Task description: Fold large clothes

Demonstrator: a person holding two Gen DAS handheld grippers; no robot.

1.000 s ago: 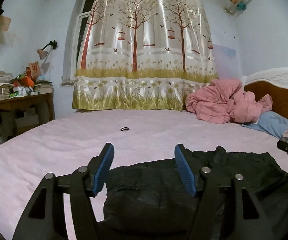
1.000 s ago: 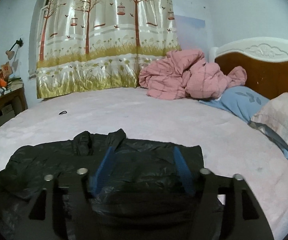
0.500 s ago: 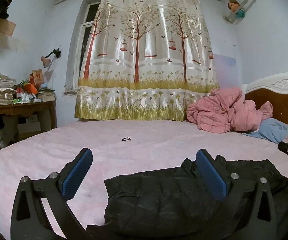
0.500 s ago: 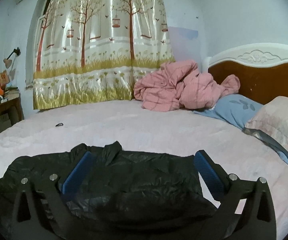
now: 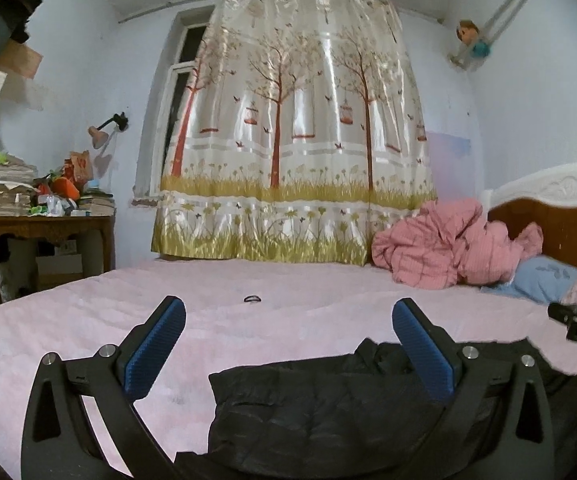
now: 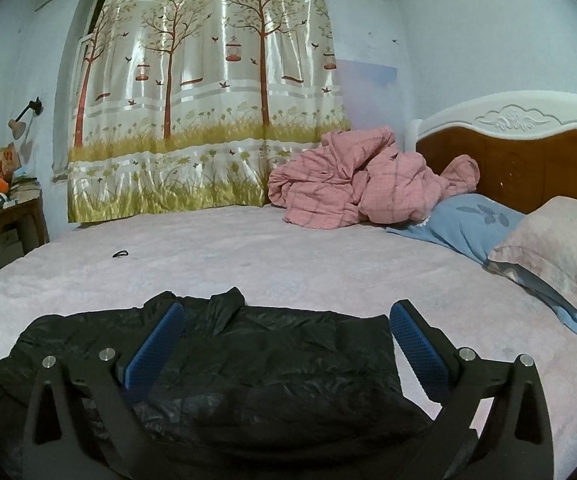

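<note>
Both grippers' fingers (image 5: 156, 344) spread wide (apparently off) black jacket (image 6: 256, 364).

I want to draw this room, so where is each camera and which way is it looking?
Left wrist: sits on the left gripper, low over the bed, facing the curtain; its own open fingers show, and the black jacket.
Right wrist: sits on the right gripper, tipped slightly down over the jacket, facing curtain and headboard; its open fingers show.
Shared: jacket, curtain, pink quilt, hair tie.
</note>
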